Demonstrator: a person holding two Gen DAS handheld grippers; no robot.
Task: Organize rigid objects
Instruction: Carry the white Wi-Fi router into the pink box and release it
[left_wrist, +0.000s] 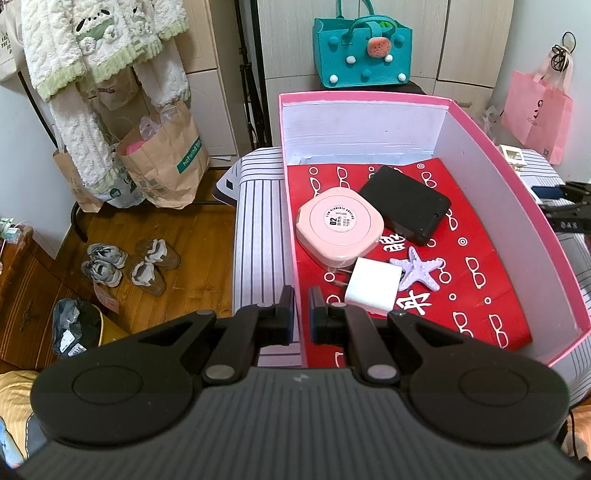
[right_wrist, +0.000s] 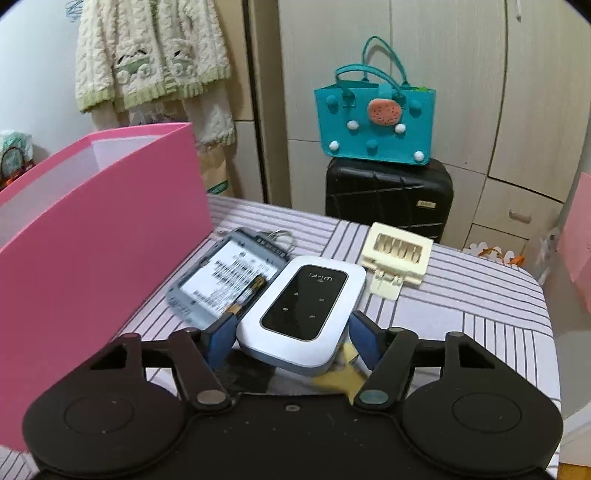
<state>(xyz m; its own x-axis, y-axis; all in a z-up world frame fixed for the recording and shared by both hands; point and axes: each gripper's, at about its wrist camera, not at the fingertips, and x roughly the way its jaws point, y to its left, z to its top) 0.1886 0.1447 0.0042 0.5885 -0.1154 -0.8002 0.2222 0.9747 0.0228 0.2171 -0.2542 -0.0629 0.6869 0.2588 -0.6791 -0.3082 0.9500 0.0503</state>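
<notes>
A pink box (left_wrist: 291, 192) with a red patterned floor holds a pink round-cornered case (left_wrist: 340, 225), a black flat device (left_wrist: 406, 205), a white charger (left_wrist: 373, 286) and a lilac starfish (left_wrist: 421, 271). My left gripper (left_wrist: 302, 319) is nearly shut and empty, astride the box's near-left wall. My right gripper (right_wrist: 293, 336) is shut on a white WiFi router (right_wrist: 303, 310) with a black panel, beside the box's outer wall (right_wrist: 99, 240). A grey open device (right_wrist: 225, 275) lies just left of the router. A cream clip (right_wrist: 397, 254) lies behind it.
The box sits on a striped surface (right_wrist: 461, 295). A black suitcase (right_wrist: 388, 192) with a teal bag (right_wrist: 373, 122) stands behind it. A yellow item (right_wrist: 340, 373) lies under the router. Paper bags (left_wrist: 162, 158) and shoes (left_wrist: 133, 264) are on the wood floor at left.
</notes>
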